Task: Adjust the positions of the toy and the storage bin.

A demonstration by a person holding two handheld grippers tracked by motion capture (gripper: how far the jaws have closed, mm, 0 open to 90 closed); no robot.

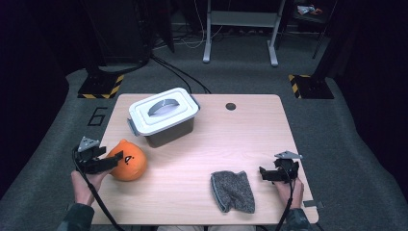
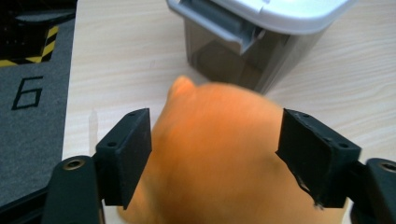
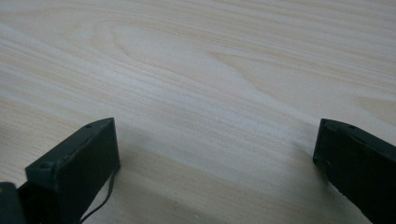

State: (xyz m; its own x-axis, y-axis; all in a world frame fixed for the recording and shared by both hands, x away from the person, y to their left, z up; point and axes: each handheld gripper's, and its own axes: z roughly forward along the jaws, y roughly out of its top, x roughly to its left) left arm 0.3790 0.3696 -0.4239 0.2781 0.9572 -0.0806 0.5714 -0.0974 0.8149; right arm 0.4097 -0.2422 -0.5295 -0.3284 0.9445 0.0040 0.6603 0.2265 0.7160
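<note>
An orange plush toy [image 1: 129, 163] with a small pointed top lies near the table's left edge. My left gripper [image 1: 113, 161] comes at it from the left, and in the left gripper view the toy [image 2: 210, 182] sits between the two black jaws of that gripper [image 2: 217, 128]. The jaws stand wide at its sides without squeezing it. My right gripper [image 1: 263, 174] rests near the table's front right, just right of a grey knitted cloth [image 1: 233, 191]. Seen from its own camera, this gripper [image 3: 215, 140] is open over bare wood with nothing between the jaws.
A grey plastic box with a white clip-on lid and handle [image 1: 163, 115] stands at the back left of the wooden table [image 1: 240, 139], just beyond the toy; its wall [image 2: 233, 65] shows in the left gripper view. A small dark hole [image 1: 231, 106] marks the far edge.
</note>
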